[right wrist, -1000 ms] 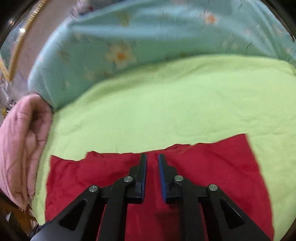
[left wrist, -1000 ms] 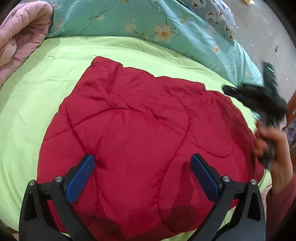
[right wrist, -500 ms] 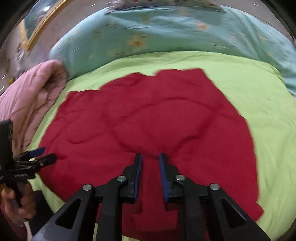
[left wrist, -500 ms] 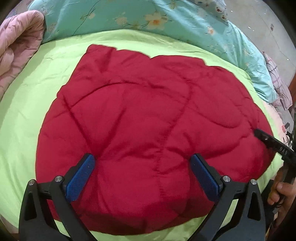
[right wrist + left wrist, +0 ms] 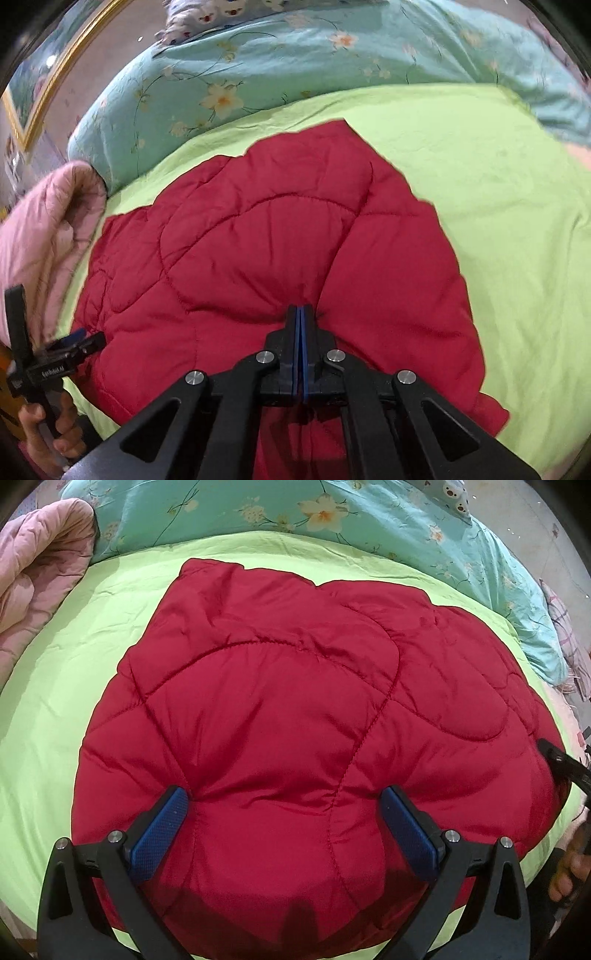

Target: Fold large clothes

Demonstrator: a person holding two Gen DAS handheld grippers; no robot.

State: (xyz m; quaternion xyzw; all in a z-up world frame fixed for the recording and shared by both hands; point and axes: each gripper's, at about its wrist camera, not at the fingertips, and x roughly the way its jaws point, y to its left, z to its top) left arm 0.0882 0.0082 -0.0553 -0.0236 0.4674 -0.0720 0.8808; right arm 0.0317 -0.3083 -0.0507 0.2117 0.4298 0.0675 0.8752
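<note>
The red quilted padded garment (image 5: pixel 295 731) lies spread flat on the lime-green bed sheet (image 5: pixel 74 686), near the sheet's front edge; in the left wrist view its long axis runs from the narrower squared end at upper left (image 5: pixel 210 572) toward the broad rounded bulk at lower right, and curved stitch lines cross its puffy surface. Its near hem is cut off behind the gripper frames in both views, so the front edge is hard to trace. Bare green sheet lies open on the far side and on the right in the right wrist view (image 5: pixel 498 206), giving free room there. The left gripper (image 5: pixel 288 823) hangs over the near part of the garment with its blue-padded jaws spread wide, grasping nothing. The right gripper (image 5: pixel 302 314) has just been closing and its blue pads now meet, their tips pressed into a pucker of the red fabric; whether cloth is actually pinched between them cannot be told. A crumpled pink quilt (image 5: pixel 40 572) sits at the sheet's left edge, and a turquoise floral duvet (image 5: pixel 295 513) borders the far side.
</note>
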